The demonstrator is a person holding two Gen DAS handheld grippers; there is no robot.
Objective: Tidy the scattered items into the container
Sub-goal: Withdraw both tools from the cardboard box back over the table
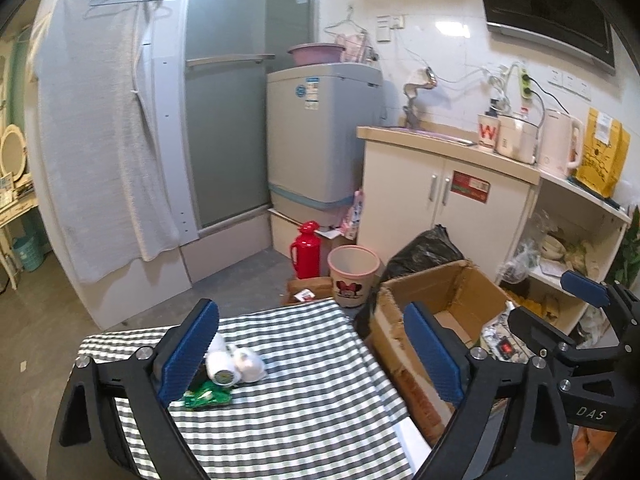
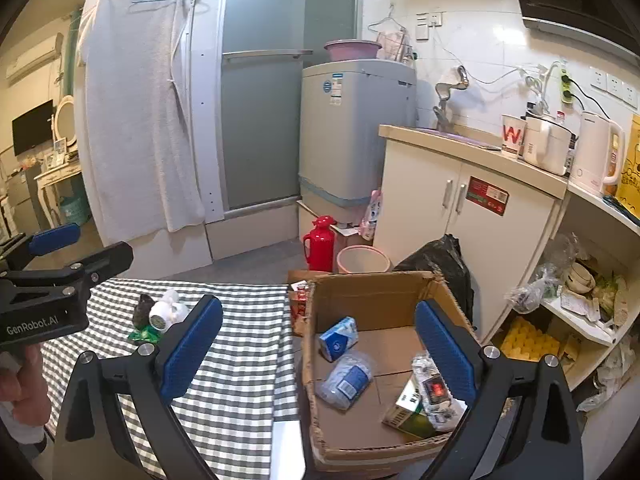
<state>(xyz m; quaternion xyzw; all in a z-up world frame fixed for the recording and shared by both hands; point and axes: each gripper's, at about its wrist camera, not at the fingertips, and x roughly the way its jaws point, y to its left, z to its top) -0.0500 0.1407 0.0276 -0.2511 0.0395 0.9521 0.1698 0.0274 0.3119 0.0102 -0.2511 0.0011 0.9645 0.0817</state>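
Scattered items [image 1: 224,376] lie in one small cluster on my table's checked cloth [image 1: 304,400], toward its far left part: white rolled pieces, a round white-capped thing, a dark lump and a green packet [image 1: 206,394], all touching or just beside one another. Through the left camera my left gripper [image 1: 310,356] hangs above the table with its blue-padded fingers [image 1: 188,354] spread wide and nothing between them; the left pad sits in front of part of the cluster, so I cannot tell whether it touches.

Moving right, the cardboard box [image 2: 376,300] stands open just beside the table's right edge. From the right camera I see inside it a blue tissue pack [image 2: 338,338], a clear-wrapped blue bundle [image 2: 346,380], a green and white carton [image 2: 408,408] and a crinkled wrapper with a red patch [image 2: 434,390], all lying on the box floor. My right gripper [image 2: 318,352] is over the box and the table's edge, fingers [image 2: 444,346] spread wide and empty.

Behind the box sit a pink bin [image 1: 354,276], a red flask [image 1: 306,248] and a black bag [image 1: 428,248] on the floor. At the far left of the right view a hand [image 2: 24,380] holds the left gripper.
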